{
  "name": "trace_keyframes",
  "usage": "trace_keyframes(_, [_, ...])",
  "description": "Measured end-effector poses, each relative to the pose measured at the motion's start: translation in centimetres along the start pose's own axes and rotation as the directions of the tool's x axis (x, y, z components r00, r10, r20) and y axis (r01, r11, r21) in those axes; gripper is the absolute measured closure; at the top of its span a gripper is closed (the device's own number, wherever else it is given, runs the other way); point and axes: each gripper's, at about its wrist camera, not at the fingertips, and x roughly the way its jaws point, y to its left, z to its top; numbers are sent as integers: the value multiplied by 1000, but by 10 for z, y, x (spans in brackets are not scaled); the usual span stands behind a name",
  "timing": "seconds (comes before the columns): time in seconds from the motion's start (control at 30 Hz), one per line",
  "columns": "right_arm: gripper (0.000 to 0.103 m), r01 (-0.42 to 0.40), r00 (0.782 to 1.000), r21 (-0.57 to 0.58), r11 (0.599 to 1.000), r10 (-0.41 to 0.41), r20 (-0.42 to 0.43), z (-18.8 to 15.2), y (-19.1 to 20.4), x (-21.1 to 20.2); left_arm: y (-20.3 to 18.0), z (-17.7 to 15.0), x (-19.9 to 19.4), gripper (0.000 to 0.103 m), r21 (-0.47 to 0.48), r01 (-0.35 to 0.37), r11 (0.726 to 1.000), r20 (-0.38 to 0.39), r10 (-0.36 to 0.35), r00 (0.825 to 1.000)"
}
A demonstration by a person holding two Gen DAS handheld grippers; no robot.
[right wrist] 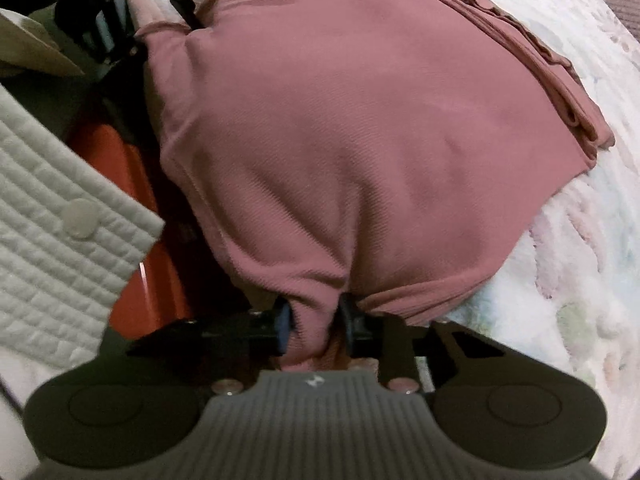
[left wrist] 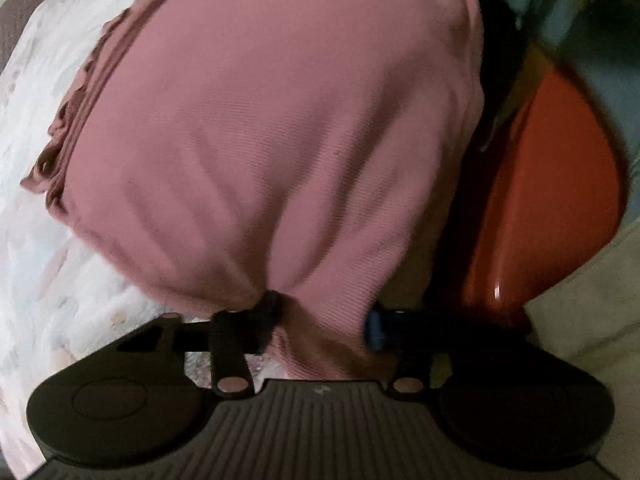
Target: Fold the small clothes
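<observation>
The left claw (left wrist: 324,320) and the right claw (right wrist: 316,316) each pinch a bunched fold at the near edge of the pink garment (left wrist: 272,140), which lies on a pale patterned bedspread (left wrist: 52,280) beside an orange thing (left wrist: 552,208). The cloth looks light, soft and limp; near corners suit gripping. It seems to stretch away from the claws, ruffled edge along one side.
</observation>
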Motion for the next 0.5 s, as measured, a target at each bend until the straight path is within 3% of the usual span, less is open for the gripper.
trace_keyframes(0.13, [102,-45,999,31,999,44,24,5,-6,-18,2,-1,-23,76,-3,30,1000,27,-30,999])
trace_keyframes(0.3, [102,-68,996,38,997,66,61,12,-21,-53,13,0,-46,82,-10,70,998,43,-69,997])
trace_keyframes(0.33, [102,-74,995,41,996,71,72,10,-24,-59,13,3,-50,86,-11,78,997,44,-77,996])
trace_keyframes(0.37, [102,-80,994,42,996,77,81,12,-27,-65,15,4,-55,97,-15,89,996,44,-89,995])
trace_keyframes(0.5, [102,-54,992,33,998,50,114,24,-35,-86,38,7,-74,96,-51,94,994,85,-89,992])
